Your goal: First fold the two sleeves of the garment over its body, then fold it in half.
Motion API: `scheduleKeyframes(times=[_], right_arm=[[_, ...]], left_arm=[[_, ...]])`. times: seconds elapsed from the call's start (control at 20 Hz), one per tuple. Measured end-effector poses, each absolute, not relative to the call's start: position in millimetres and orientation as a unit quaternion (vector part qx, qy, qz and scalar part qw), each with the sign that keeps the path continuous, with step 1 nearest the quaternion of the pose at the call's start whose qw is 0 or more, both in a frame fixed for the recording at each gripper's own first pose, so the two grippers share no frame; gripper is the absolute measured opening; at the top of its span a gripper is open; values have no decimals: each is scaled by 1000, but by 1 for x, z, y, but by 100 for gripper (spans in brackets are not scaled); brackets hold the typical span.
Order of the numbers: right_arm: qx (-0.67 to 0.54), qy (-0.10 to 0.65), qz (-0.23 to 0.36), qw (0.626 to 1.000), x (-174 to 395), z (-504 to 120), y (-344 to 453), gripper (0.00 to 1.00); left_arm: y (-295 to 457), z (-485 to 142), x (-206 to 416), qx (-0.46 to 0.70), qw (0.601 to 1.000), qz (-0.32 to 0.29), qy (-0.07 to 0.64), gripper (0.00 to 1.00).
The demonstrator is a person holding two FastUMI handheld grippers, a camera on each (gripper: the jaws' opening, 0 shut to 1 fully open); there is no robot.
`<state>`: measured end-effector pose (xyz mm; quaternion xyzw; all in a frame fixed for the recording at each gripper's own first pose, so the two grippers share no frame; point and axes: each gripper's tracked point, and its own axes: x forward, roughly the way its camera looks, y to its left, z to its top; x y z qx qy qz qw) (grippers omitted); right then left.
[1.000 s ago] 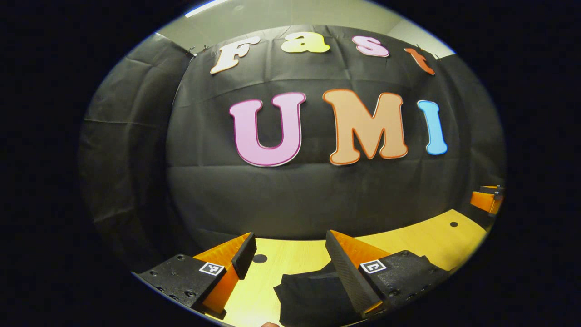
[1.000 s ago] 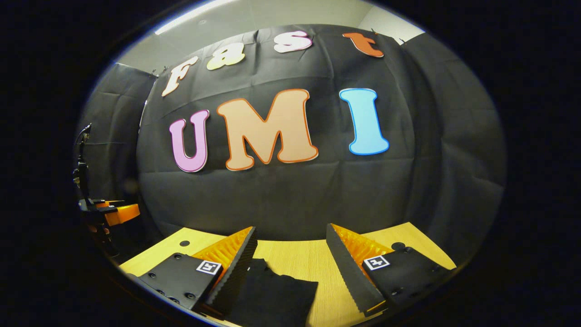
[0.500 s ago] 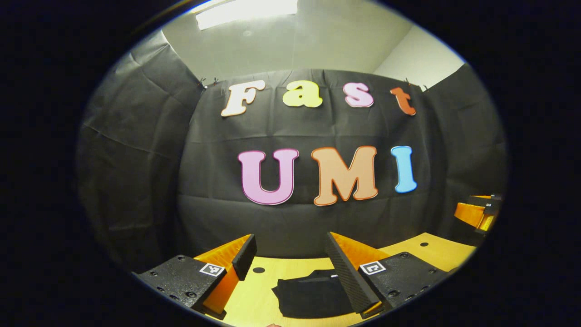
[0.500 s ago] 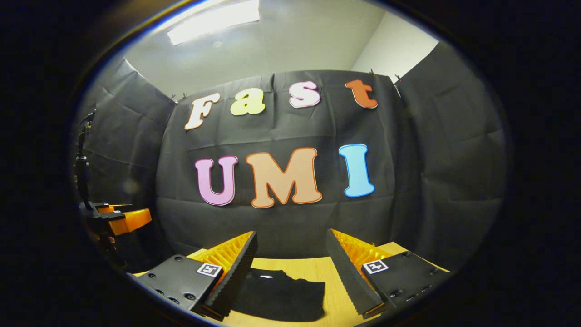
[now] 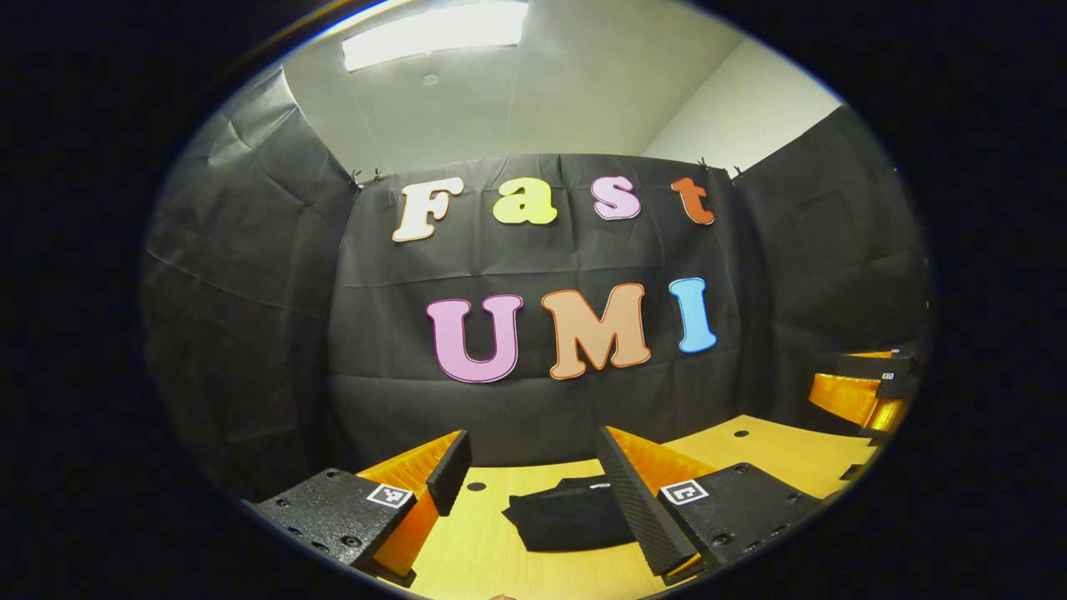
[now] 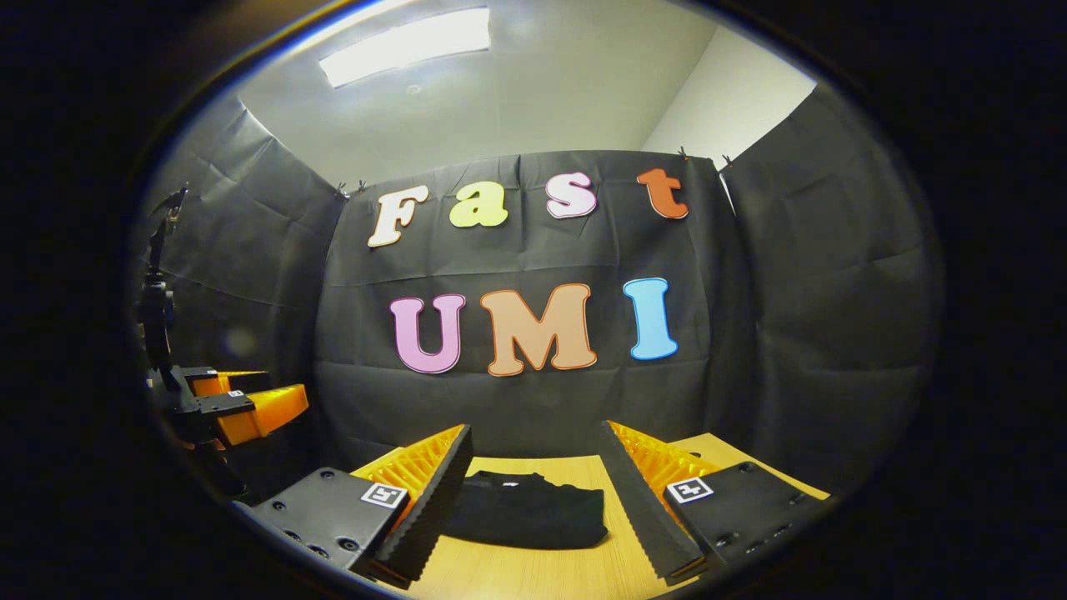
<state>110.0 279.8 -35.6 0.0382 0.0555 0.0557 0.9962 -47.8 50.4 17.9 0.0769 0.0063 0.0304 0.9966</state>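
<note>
- Garment [image 5: 571, 518]: a black piece, lying as a compact folded bundle on the wooden table [image 5: 775, 450]; in the left gripper view it is sitting just beyond the fingertips, partly hidden behind the right-hand finger [image 5: 635, 500]; in the right gripper view it is resting flat, its left edge covered by the left-hand finger [image 6: 433, 500]. A small pale patch is showing at its far edge; too small to identify.
- Left gripper [image 5: 533, 462]: its two fingers are standing wide apart and grasping nothing; it is hovering above the near part of the table, apart from the garment. In the right gripper view it is showing at the far left [image 6: 250, 404], held up off the table.
- Right gripper [image 6: 533, 458]: its fingers are likewise spread wide with nothing between them, hanging above the table with the garment lying past the tips. In the left gripper view part of it is showing at the far right edge [image 5: 863, 392], cut off by the edge of the view.
- Table: light wood, with small dark round holes [image 5: 476, 486] showing in its surface near the far edge.
- Booth wall [image 5: 250, 317]: creased black cloth, closing in the far side and both flanks of the table.
- Ceiling light [image 6: 408, 46]: a bright oblong panel, glowing above the cloth.
- Dark stand [image 6: 158, 308]: a thin upright fixture, rising at the far left of the right gripper view, behind the left gripper.
</note>
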Motion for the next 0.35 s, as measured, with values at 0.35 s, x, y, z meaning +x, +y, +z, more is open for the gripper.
scheduleKeyframes(times=[0.35], right_arm=[[48, 52, 62, 996, 99, -25, 278, 96]], left_arm=[[49, 34, -65, 80, 996, 35, -8, 92]])
